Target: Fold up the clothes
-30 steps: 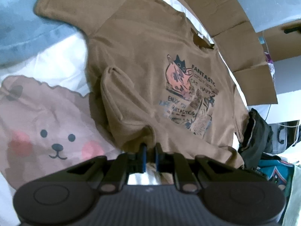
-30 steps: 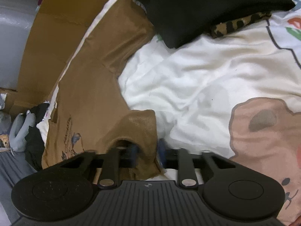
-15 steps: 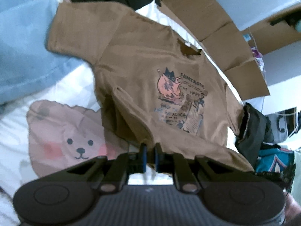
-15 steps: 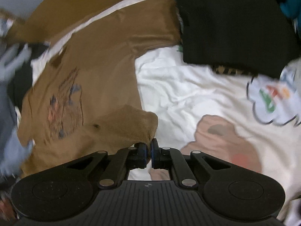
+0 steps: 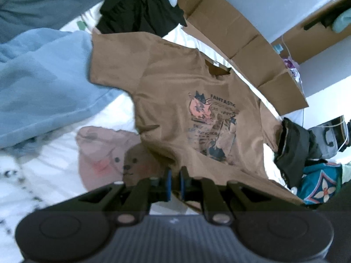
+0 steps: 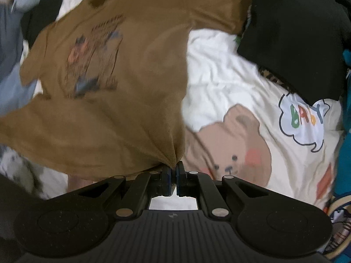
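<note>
My left claw (image 5: 174,183) and right claw (image 6: 173,180) are each pinched tight on the brown T-shirt's (image 5: 175,87) hem; print ahead, so it hangs flat for folding.

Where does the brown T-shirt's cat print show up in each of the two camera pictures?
Left wrist view: the cat print sits right of centre on the brown T-shirt.
Right wrist view: the print is blurred, upper left.
Shared landmark: the bear picture on the white bedsheet.
</note>
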Action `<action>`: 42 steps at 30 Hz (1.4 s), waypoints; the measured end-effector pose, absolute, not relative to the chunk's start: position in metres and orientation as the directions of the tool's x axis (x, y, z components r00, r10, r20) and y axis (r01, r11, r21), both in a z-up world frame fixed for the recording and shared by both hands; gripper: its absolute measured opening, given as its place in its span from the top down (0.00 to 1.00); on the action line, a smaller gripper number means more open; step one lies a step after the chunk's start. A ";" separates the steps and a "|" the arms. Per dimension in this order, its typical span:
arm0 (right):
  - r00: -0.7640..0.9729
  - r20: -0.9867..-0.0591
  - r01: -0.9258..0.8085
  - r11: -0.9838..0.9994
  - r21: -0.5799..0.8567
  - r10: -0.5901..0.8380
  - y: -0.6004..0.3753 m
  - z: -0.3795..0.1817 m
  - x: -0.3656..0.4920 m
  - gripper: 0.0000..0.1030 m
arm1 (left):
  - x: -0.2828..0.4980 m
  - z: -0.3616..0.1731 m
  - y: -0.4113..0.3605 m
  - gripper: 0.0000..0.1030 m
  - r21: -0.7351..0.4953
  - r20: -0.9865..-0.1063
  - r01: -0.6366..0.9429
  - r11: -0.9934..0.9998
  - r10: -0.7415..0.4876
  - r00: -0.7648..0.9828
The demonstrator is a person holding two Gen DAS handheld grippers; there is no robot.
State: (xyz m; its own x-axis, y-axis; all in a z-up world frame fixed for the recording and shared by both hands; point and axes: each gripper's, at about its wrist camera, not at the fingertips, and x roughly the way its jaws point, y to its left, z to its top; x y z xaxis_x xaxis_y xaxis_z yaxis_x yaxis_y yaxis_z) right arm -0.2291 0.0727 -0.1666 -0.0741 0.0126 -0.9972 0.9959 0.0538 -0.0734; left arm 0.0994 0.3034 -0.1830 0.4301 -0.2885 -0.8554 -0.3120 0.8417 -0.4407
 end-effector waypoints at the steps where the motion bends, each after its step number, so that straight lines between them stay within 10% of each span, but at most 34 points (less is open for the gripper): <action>1: -0.082 -0.996 0.995 0.062 -0.081 0.026 0.075 -0.166 -0.226 0.98 | 0.095 -0.180 0.305 0.92 -0.437 -0.858 -0.317 0.842 -0.285 0.427; 21: -0.226 -0.972 0.962 0.169 -0.212 0.067 0.084 -0.130 -0.212 0.99 | 0.032 -0.153 0.281 0.92 -0.400 -0.888 -0.311 0.862 -0.280 0.366; 42: -0.238 -0.932 0.971 0.058 -0.231 0.273 0.112 -0.235 -0.234 0.93 | 0.028 -0.286 0.272 0.93 -0.294 -0.955 -0.341 0.893 -0.260 0.141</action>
